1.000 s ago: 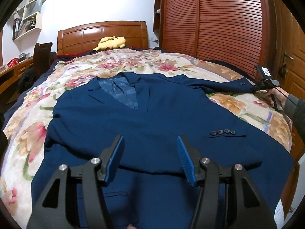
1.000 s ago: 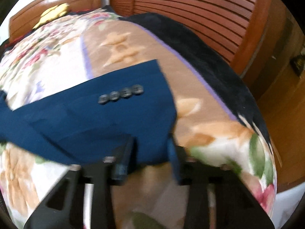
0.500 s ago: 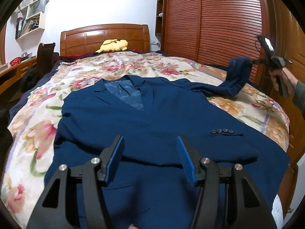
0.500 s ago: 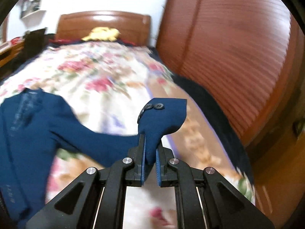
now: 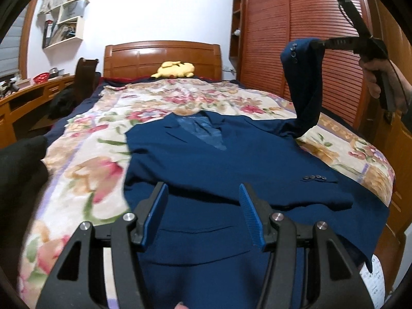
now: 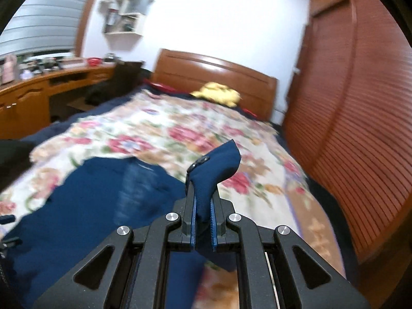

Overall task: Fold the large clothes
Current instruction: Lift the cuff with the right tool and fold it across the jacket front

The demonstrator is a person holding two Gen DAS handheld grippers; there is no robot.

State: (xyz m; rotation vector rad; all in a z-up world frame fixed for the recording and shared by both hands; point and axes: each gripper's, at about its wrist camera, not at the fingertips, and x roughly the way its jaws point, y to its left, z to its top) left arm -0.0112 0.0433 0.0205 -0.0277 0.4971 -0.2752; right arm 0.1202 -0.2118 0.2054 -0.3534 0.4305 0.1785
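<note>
A navy blue suit jacket (image 5: 231,170) lies front up on the flowered bedspread (image 5: 85,170), collar toward the headboard. My left gripper (image 5: 203,213) is open and empty, hovering over the jacket's lower front. My right gripper (image 6: 203,203) is shut on the cuff of the jacket's sleeve (image 6: 216,164). In the left wrist view the right gripper (image 5: 322,43) holds that sleeve (image 5: 306,90) high above the bed's right side, the sleeve hanging down to the shoulder. The other sleeve's cuff buttons (image 5: 314,178) rest on the jacket's right side.
A wooden headboard (image 5: 162,56) and a yellow plush toy (image 5: 177,69) are at the far end of the bed. Slatted wooden wardrobe doors (image 5: 309,38) run along the right. A desk (image 5: 23,97) and a chair (image 5: 85,79) stand on the left.
My right gripper closed on the sleeve cuff and lifted it from the bed high into the air, swinging toward the jacket. My left gripper stayed open over the lower front.
</note>
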